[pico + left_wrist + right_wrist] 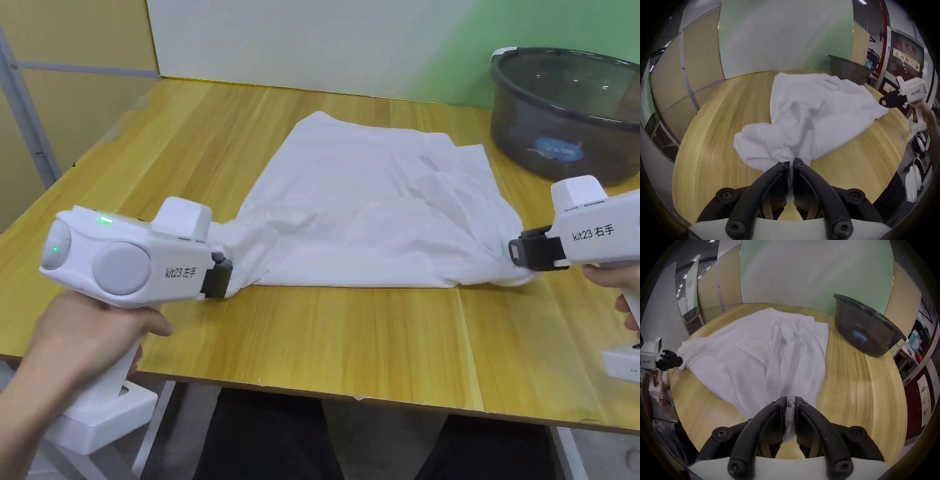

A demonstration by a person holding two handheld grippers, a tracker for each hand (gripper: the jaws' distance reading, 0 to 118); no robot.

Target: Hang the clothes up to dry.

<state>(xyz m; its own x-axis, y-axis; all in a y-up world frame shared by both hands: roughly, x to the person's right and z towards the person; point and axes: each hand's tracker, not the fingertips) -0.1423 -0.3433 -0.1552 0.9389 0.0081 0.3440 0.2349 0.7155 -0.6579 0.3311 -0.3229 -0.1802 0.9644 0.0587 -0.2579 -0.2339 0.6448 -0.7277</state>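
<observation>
White garment (369,212) lies spread on wooden table (350,337). Left gripper (791,162) and right gripper (791,400) each clamp a near corner, jaws closed on fabric

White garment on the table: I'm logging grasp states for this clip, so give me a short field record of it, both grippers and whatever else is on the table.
garment: white garment, spread flat on the wooden table
left gripper: shut on the garment's near left corner
right gripper: shut on the garment's near right corner
cloth between grippers: lying on the table, lightly creased
other item: dark plastic basin, far right of the table, apart from the garment
</observation>
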